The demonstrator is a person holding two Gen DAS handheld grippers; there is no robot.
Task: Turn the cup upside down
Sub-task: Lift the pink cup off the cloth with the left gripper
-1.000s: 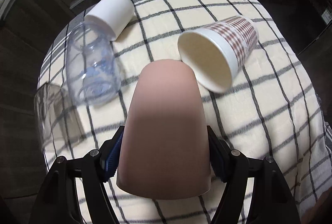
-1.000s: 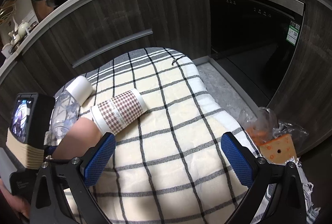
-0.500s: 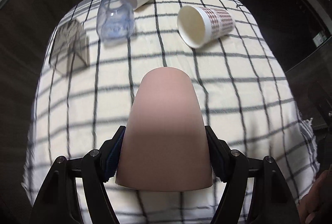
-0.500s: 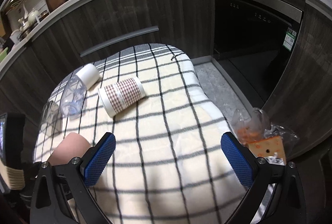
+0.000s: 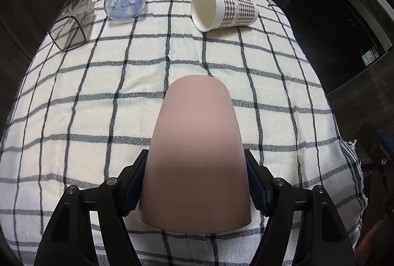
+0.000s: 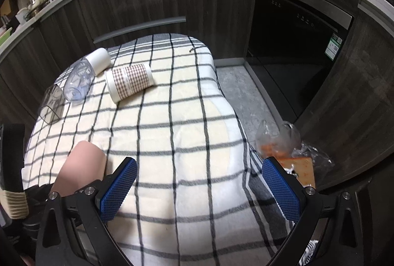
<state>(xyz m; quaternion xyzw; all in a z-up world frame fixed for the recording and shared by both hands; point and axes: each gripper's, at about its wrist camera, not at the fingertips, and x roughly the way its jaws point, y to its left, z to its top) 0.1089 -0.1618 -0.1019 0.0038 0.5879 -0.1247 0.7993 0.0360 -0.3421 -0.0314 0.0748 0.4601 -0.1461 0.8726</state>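
Left claw [image 5: 195, 189] clamped shut on held load; right claw [image 6: 199, 188] wide apart, holding nothing.

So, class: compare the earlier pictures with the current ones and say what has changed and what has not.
The left gripper has drawn back from the far cups, carrying the pink cup toward the near side of the checked cloth. Its grip is unchanged. The right gripper stays open, and the plaid paper cup still lies on its side.
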